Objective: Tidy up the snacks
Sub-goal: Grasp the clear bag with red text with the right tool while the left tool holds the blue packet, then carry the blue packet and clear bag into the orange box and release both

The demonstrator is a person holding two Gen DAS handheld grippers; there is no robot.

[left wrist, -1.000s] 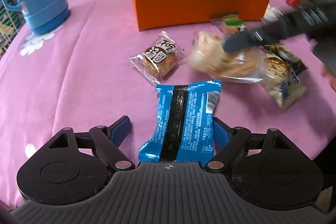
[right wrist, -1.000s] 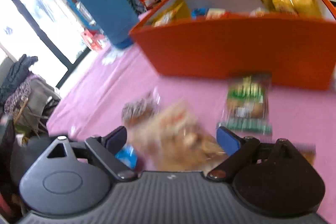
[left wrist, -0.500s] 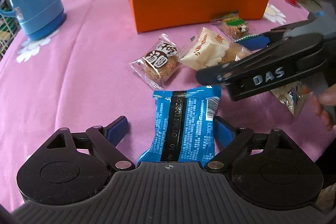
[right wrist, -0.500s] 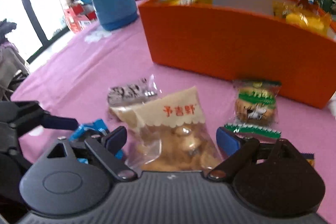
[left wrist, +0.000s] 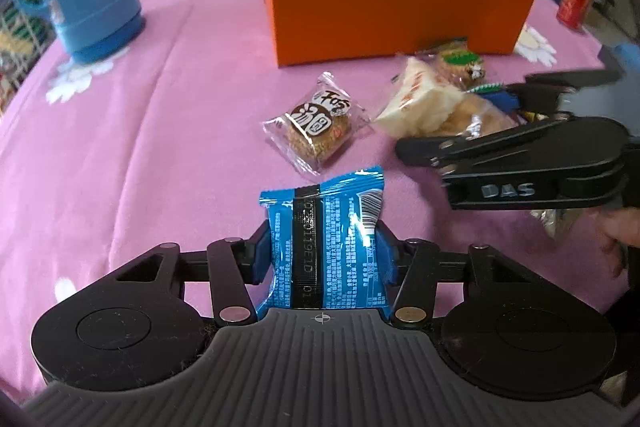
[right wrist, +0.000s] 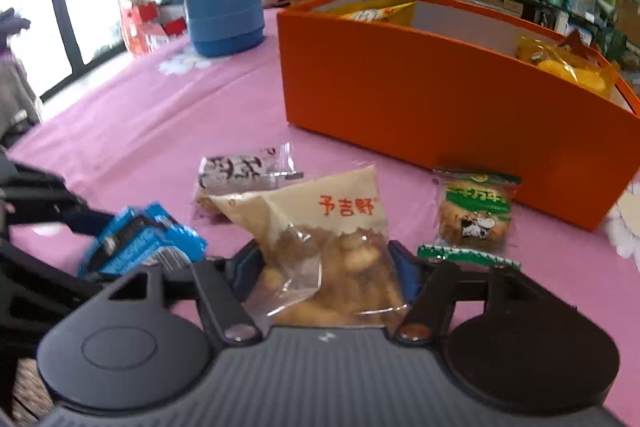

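The left gripper (left wrist: 323, 251) has its jaws pressed against both sides of the blue snack packet (left wrist: 325, 242), just above the pink tabletop (left wrist: 160, 131). The right gripper (right wrist: 326, 263) has its jaws closed around the cream snack bag (right wrist: 328, 239), in front of the orange box (right wrist: 440, 99).

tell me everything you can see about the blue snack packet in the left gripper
The blue snack packet is a small glossy pillow pack, plastic film by its look, with crimped ends. Its back faces the left wrist camera: a black seam strip down the middle, fine white print and a barcode near the top right corner. It is pinched on both sides by the left gripper, whose blue pads press its edges. It stands roughly upright over the pink tablecloth. The right wrist view shows it blurred.
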